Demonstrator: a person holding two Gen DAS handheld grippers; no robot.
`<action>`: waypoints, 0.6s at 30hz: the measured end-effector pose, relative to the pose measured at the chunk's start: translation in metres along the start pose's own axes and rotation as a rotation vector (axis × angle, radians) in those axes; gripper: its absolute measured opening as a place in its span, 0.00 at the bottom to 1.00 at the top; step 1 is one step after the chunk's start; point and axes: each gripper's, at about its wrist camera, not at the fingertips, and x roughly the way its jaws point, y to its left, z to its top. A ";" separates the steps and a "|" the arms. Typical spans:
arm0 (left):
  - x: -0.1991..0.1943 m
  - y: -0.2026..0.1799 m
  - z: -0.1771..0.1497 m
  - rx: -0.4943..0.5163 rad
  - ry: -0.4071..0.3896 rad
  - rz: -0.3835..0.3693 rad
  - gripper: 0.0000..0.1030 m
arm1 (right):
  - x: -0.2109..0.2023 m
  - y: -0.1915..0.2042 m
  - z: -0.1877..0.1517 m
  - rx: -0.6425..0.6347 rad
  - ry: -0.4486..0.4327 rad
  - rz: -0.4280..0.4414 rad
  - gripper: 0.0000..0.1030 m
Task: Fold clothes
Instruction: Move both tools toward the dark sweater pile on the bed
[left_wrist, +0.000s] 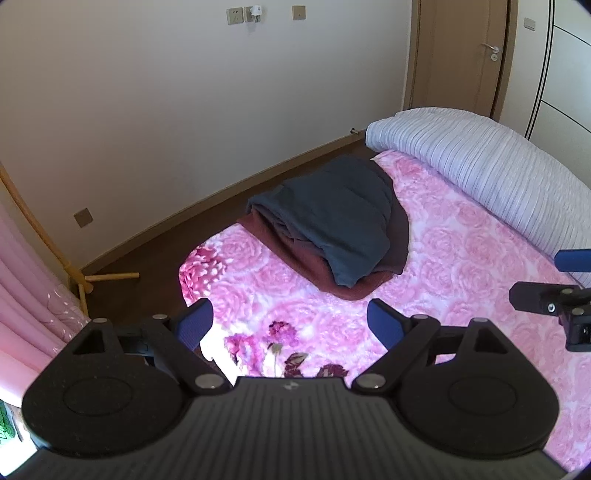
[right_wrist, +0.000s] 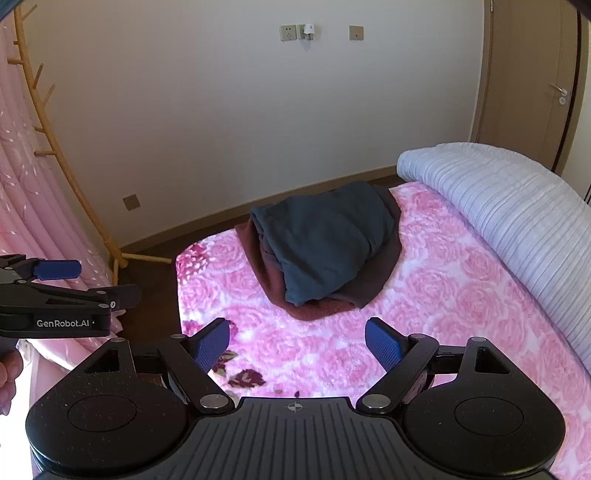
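A pile of folded clothes lies near the far corner of the pink flowered bed (left_wrist: 461, 266) (right_wrist: 424, 295). On top is a dark teal garment (left_wrist: 332, 214) (right_wrist: 325, 236), over a maroon one (left_wrist: 295, 254) (right_wrist: 273, 280) and a dark brown one (left_wrist: 400, 225) (right_wrist: 380, 273). My left gripper (left_wrist: 291, 323) hovers open above the blanket, short of the pile, with nothing between its blue pads. My right gripper (right_wrist: 297, 341) is open too, also empty and short of the pile. Each gripper shows at the edge of the other's view: the right gripper (left_wrist: 546, 280), the left gripper (right_wrist: 96, 282).
A rolled pale striped quilt (left_wrist: 480, 166) (right_wrist: 498, 206) runs along the bed's right side. Dark floor lies between the bed and the white wall. A wooden coat rack (right_wrist: 62, 166) (left_wrist: 74, 273) and pink curtains (right_wrist: 22, 184) stand at the left. A brown door (left_wrist: 461, 55) is behind.
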 end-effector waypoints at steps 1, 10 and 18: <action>0.001 0.001 0.001 -0.004 0.004 -0.007 0.86 | 0.000 0.000 0.000 0.000 0.000 0.001 0.81; -0.001 0.000 -0.004 -0.012 0.007 -0.021 0.86 | 0.006 -0.001 -0.004 -0.005 0.003 0.008 0.81; -0.002 -0.001 -0.002 -0.012 0.022 -0.017 0.86 | 0.006 0.002 -0.004 -0.007 0.006 0.008 0.81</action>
